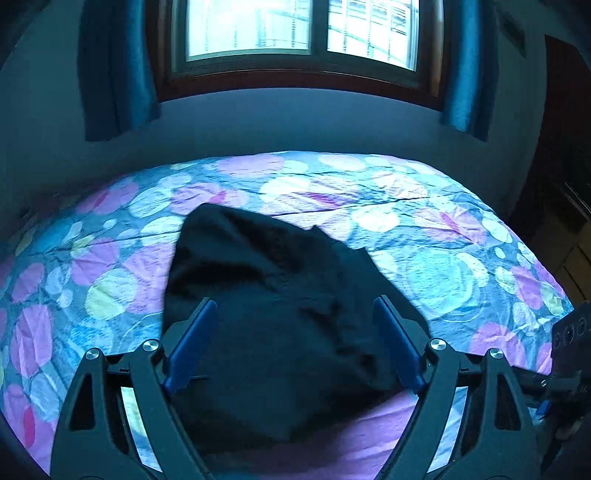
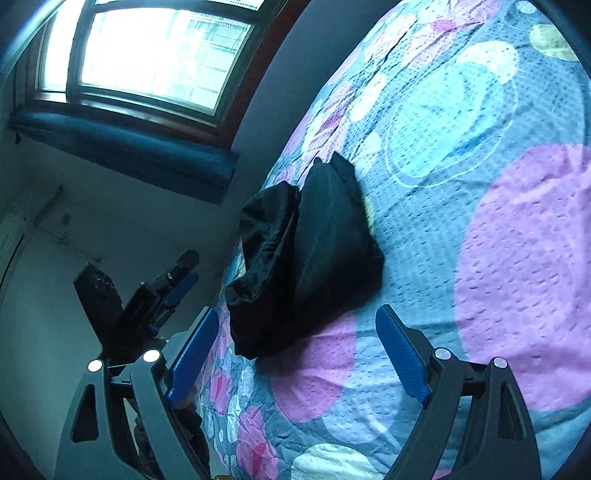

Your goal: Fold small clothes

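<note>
A small black garment (image 1: 266, 295) lies crumpled on the flowered bedspread (image 1: 424, 236) near the bed's front edge. My left gripper (image 1: 295, 306) is open just over its near part, one blue finger on each side, nothing held. In the right wrist view the same garment (image 2: 314, 251) lies ahead. My right gripper (image 2: 297, 315) is open and empty, its fingers just short of the garment's near edge. The left gripper (image 2: 173, 284) shows there at the left, beside the garment.
The bed fills both views, with a grey wall, a window (image 1: 295, 33) and blue curtains (image 1: 110, 70) behind it. Dark wooden furniture (image 1: 565, 155) stands at the right. Bare bedspread (image 2: 498, 229) lies right of the garment.
</note>
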